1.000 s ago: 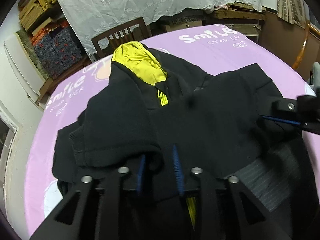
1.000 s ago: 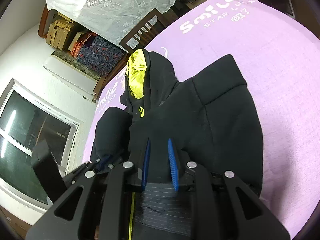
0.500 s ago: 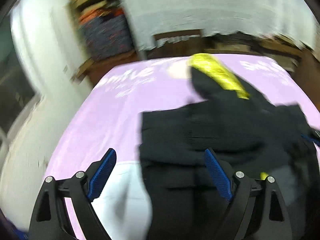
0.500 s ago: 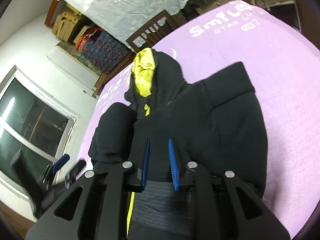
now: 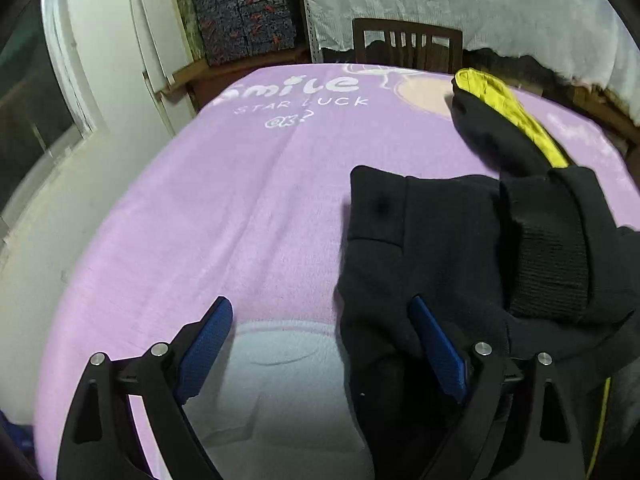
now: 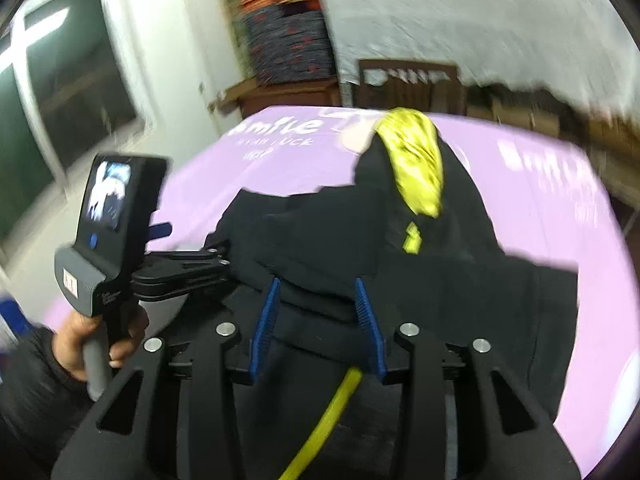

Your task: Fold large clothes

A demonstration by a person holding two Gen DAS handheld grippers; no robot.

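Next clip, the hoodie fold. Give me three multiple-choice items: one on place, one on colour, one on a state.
1. Where does the black hoodie lie?
A. on the purple blanket
B. on the chair
C. on the floor

2. What colour is the hood lining?
A. red
B. yellow
C. white

3. How are the left tongs?
A. shut on a sleeve
B. shut on nothing
C. open

Answers: 1 A, purple cloth shows around the hoodie. 2 B, bright yellow shows inside the hood. 3 C, the blue pads stand far apart, just opened.
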